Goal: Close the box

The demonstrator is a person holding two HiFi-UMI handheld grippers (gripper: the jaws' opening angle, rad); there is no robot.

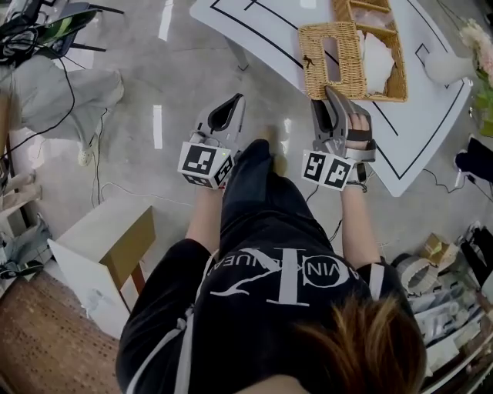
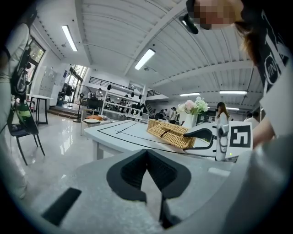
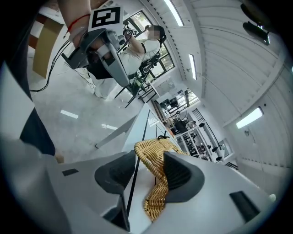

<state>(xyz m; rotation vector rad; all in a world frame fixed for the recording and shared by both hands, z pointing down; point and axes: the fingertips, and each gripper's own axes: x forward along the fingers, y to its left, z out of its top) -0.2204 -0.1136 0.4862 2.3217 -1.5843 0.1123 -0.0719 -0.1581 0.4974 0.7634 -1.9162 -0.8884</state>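
Note:
A wicker box (image 1: 399, 73) stands on the white table (image 1: 254, 23), its lid (image 1: 331, 58) folded out flat toward me. My right gripper (image 1: 333, 96) is at the lid's near edge. In the right gripper view the lid's rim (image 3: 158, 183) lies between the jaws of the right gripper (image 3: 150, 157). It rests against the right pad, and a gap shows beside the left pad, so the gripper is open. My left gripper (image 1: 237, 100) hangs over the floor left of the table. Its jaws meet at the tips with nothing held (image 2: 147, 153). The left gripper view shows the box (image 2: 171, 133) across the table.
A vase of flowers (image 1: 462, 54) stands at the table's right end. A white and brown carton (image 1: 104, 254) sits on the floor at the left, with cables and chairs (image 1: 46, 31) beyond it. Piled clutter (image 1: 447, 285) lies at the right. People stand far off.

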